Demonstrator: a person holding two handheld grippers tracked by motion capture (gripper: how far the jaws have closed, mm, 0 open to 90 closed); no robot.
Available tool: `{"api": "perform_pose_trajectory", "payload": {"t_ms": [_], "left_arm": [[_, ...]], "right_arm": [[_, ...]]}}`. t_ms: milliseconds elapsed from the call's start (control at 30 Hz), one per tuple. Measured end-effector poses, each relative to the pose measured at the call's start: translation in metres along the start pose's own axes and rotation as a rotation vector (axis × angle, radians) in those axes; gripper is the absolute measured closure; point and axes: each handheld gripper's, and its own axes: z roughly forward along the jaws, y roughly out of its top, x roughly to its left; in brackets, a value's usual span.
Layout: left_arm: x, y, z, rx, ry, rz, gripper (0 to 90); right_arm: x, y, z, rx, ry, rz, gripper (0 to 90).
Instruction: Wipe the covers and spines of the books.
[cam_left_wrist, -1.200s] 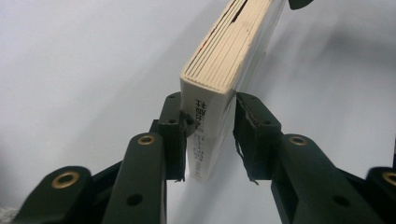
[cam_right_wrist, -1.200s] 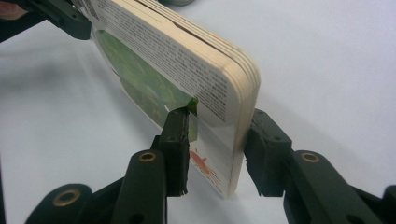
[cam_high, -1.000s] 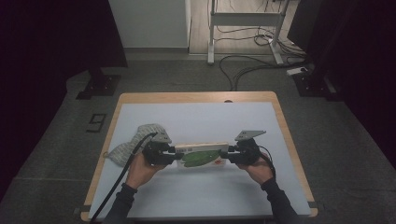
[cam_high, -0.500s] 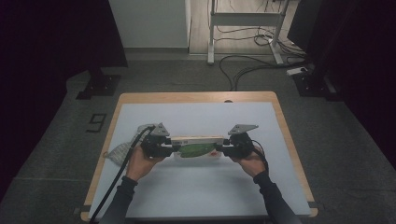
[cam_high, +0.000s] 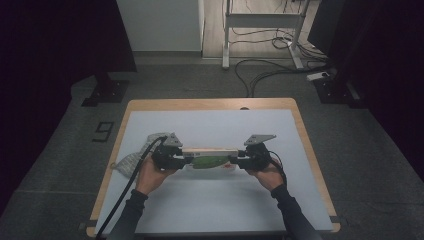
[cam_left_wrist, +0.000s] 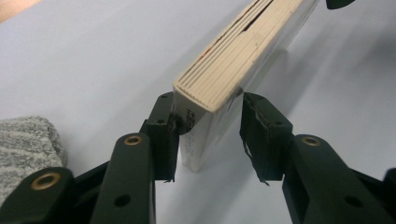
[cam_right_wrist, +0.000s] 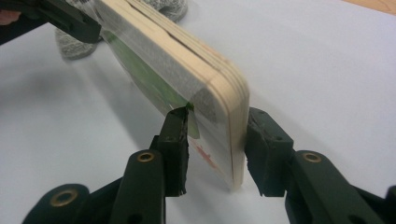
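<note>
A thin wooden board (cam_high: 210, 151) with a green picture on one face stands on its long edge near the middle of the worktop (cam_high: 210, 125), parallel to its front edge. The right gripper (cam_right_wrist: 215, 140) has its fingers clamped on one end. The left gripper (cam_left_wrist: 208, 133) straddles the other end, its fingers just opening, one off the wood. A grey cloth (cam_high: 135, 157) lies near the worktop's left edge.

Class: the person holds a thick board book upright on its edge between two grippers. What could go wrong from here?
The left gripper has just been opening: one jaw stands off the thick, cream-paged board book, so that end may slip. With the right gripper alone clamping, the book could tip onto the pale blue table or swing against the grey knitted cloth.
</note>
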Motion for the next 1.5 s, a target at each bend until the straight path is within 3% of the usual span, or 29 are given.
{"api": "perform_pose_trajectory", "payload": {"t_ms": [433,633,867,1167,1500], "left_arm": [[-0.013,-0.007,-0.004,-0.010,-0.025,-0.021,49.2],[-0.020,-0.013,-0.004,-0.005,-0.033,-0.030,41.3],[-0.026,-0.023,-0.004,-0.002,-0.032,-0.061,30.0],[-0.035,-0.035,-0.001,-0.002,-0.013,-0.075,16.0],[-0.045,-0.050,0.002,0.014,-0.036,-0.084,13.1]], "right_arm": [[0.008,-0.005,-0.007,0.006,0.032,-0.021,47.8],[0.011,-0.012,-0.008,0.016,0.043,-0.022,36.4],[0.014,-0.023,-0.010,0.031,0.043,0.013,27.4],[0.025,-0.033,-0.011,0.050,0.049,0.009,24.8],[0.033,-0.049,-0.009,0.072,0.061,0.017,23.3]]}}
